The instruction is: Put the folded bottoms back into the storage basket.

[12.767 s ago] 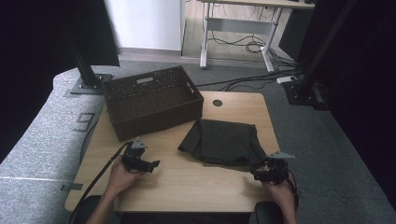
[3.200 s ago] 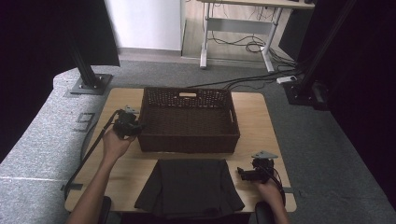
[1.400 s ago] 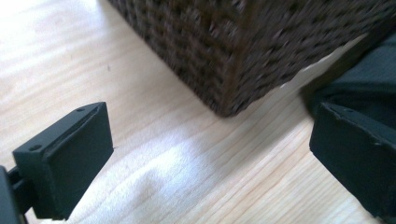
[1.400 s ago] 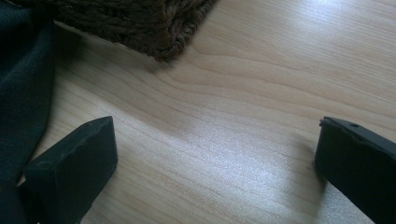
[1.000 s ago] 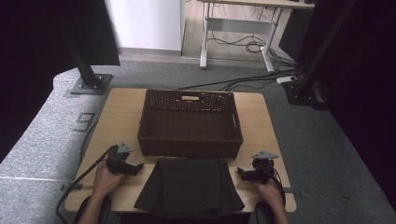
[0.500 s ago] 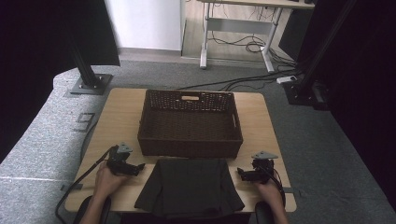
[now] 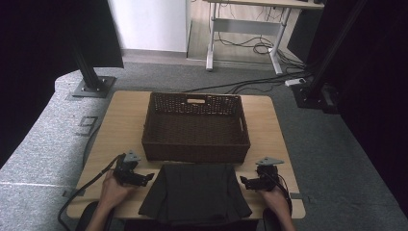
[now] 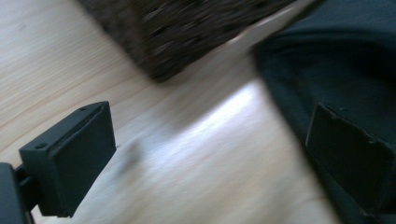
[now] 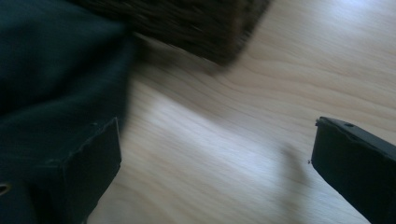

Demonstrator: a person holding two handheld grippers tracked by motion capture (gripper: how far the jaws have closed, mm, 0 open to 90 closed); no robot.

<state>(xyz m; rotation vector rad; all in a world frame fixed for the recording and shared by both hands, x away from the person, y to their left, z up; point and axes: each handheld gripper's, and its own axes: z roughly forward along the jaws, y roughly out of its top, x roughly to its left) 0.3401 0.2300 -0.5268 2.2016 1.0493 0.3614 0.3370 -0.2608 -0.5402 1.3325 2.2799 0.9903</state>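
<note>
A dark folded cloth lies flat at the table's front edge, just in front of a brown wicker basket. My left gripper rests at the cloth's left edge, jaws wide open, with bare wood between them. In the left gripper view the cloth reaches under the right jaw and a basket corner sits above. My right gripper stands open at the cloth's right edge. In the right gripper view the cloth lies by the left jaw and the basket corner sits above.
The basket is empty and fills the table's middle and back. Strips of wood lie free on either side of it. A cable trails off the left front edge. Black stand bases sit on the grey floor behind.
Over the last second nothing has visibly moved. Before that, the left gripper came from the basket's left side down to the cloth's left edge.
</note>
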